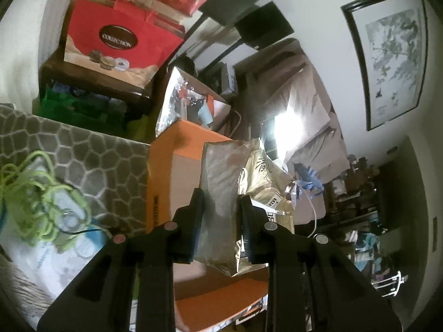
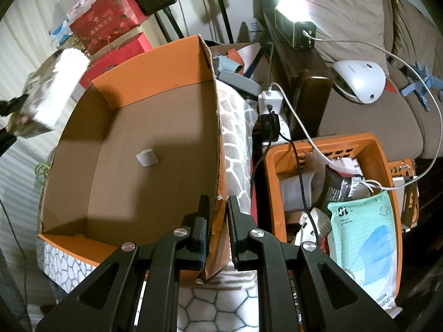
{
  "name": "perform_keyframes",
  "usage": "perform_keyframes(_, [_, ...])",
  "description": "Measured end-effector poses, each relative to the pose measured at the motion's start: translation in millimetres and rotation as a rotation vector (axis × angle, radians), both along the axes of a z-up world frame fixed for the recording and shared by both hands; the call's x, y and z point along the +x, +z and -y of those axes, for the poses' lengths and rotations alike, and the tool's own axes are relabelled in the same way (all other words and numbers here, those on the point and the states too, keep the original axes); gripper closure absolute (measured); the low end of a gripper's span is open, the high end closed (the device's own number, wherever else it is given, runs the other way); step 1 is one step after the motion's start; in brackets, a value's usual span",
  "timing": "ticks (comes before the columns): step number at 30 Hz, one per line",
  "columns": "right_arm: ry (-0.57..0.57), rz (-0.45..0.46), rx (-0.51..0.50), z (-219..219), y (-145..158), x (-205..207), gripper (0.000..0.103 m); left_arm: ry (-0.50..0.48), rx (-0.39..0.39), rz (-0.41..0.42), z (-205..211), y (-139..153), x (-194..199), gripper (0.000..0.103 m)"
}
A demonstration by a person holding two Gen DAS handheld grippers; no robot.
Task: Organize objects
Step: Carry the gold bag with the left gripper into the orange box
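My left gripper (image 1: 221,197) is shut on a gold and silver foil pouch (image 1: 257,171), held upright above the orange cardboard box (image 1: 177,149). In the right wrist view the same pouch (image 2: 47,96) shows blurred in the air at the box's left rim. My right gripper (image 2: 218,200) is shut on the right wall of the open orange box (image 2: 155,63), near its torn front corner. The box's brown floor holds only a small white piece (image 2: 147,158). The box rests on a blanket with a stone pattern (image 2: 235,144).
An orange basket (image 2: 382,149) to the right holds a mask pack (image 2: 365,238), packets and cables. Behind it are a power strip (image 2: 272,110), a bright lamp (image 2: 295,25) and a sofa (image 2: 360,121). Red gift bags (image 1: 116,38) and green yarn (image 1: 36,202) lie left.
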State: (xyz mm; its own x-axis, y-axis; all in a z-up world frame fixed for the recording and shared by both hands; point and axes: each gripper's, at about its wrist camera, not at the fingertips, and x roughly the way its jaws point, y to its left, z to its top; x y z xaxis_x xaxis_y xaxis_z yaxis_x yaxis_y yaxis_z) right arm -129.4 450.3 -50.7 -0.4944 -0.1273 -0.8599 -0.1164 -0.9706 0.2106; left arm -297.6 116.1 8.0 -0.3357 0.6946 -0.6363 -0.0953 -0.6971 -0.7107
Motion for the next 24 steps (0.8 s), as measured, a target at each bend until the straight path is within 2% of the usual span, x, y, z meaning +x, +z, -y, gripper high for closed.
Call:
perform_keyframes(15, [-0.012, 0.008, 0.003, 4.1, 0.9, -0.3, 0.091, 0.021, -0.049, 0.056, -82.5, -48.8, -19.9, 0.080])
perform_keyframes(24, [-0.012, 0.010, 0.003, 4.5, 2.1, -1.4, 0.091, 0.097, -0.085, 0.109, -101.8, -74.4, -32.9, 0.080])
